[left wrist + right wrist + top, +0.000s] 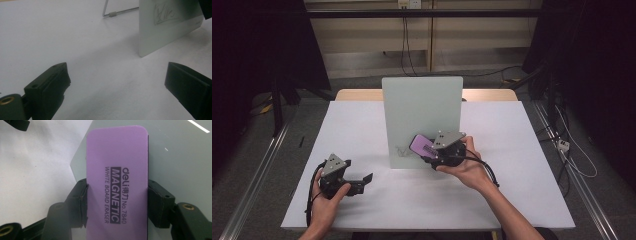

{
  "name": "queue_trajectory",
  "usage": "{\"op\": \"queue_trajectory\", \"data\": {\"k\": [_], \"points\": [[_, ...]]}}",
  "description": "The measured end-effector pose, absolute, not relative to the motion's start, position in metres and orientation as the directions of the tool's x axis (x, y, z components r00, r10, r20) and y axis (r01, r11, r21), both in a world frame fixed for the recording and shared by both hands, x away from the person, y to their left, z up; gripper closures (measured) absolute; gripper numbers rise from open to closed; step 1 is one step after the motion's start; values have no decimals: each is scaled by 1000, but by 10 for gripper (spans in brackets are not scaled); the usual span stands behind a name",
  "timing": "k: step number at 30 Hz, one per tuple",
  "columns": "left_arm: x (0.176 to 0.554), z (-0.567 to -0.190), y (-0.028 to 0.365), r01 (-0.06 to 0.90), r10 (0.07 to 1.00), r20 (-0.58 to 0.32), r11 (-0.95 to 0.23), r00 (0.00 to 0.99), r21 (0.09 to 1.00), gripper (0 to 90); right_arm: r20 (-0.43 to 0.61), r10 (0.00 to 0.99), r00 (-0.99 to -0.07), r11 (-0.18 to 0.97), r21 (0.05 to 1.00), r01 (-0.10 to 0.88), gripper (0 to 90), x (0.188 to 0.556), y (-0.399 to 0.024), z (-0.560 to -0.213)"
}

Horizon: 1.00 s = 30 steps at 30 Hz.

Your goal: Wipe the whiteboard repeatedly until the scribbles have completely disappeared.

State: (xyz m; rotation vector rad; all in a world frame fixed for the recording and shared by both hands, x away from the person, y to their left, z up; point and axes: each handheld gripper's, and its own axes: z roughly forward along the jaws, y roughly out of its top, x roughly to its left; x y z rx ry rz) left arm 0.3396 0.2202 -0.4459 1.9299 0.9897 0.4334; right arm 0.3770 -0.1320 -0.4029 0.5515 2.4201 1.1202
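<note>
While the scribble (402, 150) at seven o'clock on the small upright whiteboard (422, 107) is not yet wiped, the job looks barely begun. At the board's five o'clock corner, the right gripper (430, 149) pinches a purple magnetic whiteboard eraser (117, 182) by its long edges, its smooth, round-cornered printed back facing out, close to the glossy pale panel. At eight o'clock on the matte white table (512, 150), the left gripper (366, 179) rests with its black jaws spread wide, holding nothing. A thin wire stand (112, 12) props the board behind.

Left hand-held gripper (362, 181) agape, right (430, 151) clamped
</note>
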Motion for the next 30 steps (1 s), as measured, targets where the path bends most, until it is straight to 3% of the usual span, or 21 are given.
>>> {"op": "queue_trajectory", "data": {"k": [16,30], "points": [[340,-446,220,464,779,-79,-286,622,838,53,-218,453,-864,658,736,159,418,379,-106,-407],[340,-446,221,466,781,-86,-276,619,841,54,-163,389,-907,692,702,171,419,376,-78,-434]]}}
